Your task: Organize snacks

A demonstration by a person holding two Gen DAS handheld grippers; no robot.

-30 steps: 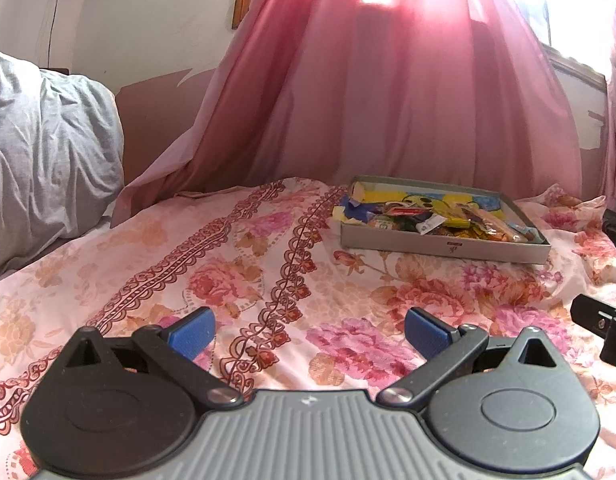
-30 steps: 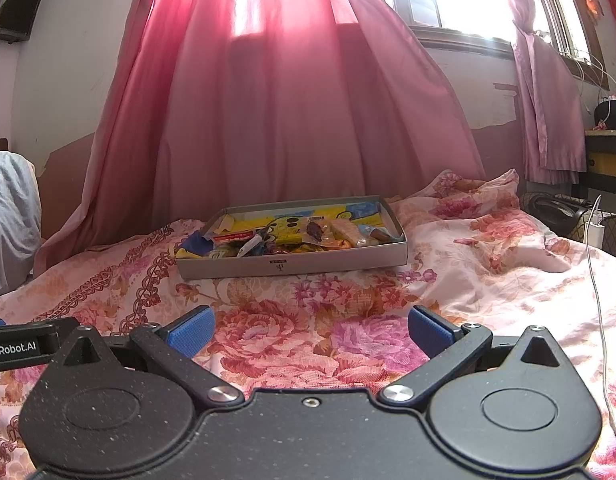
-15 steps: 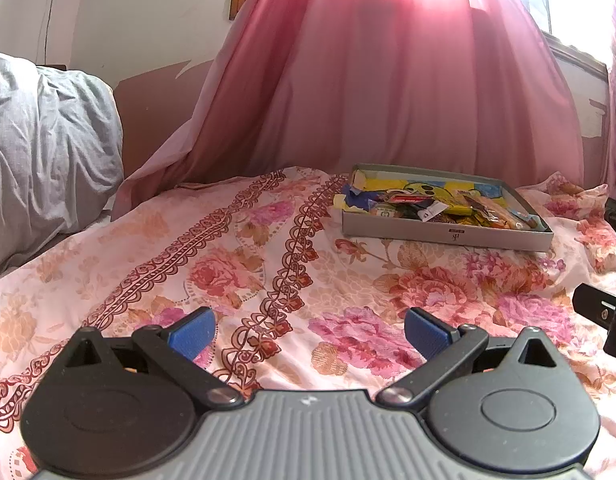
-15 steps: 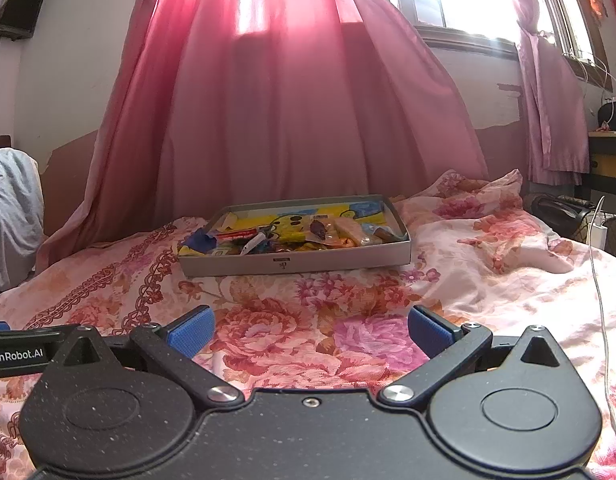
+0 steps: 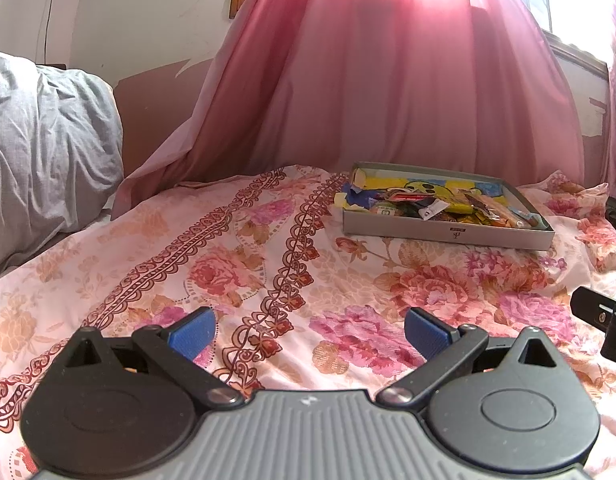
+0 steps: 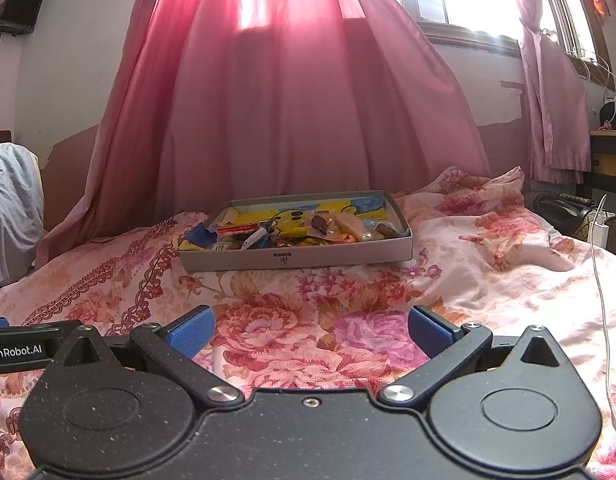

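A pink floral-print bedsheet [image 6: 347, 292] spreads under everything, with a long pink curtain [image 6: 292, 112] hanging behind it. On the sheet, just before the curtain, lies a shallow grey cardboard box [image 6: 296, 258] holding mixed wrapped snacks [image 6: 292, 230]. Well short of the box, the left gripper [image 5: 308, 334] and right gripper [image 6: 309, 330] hover side by side, each with blue pads spread wide and empty.
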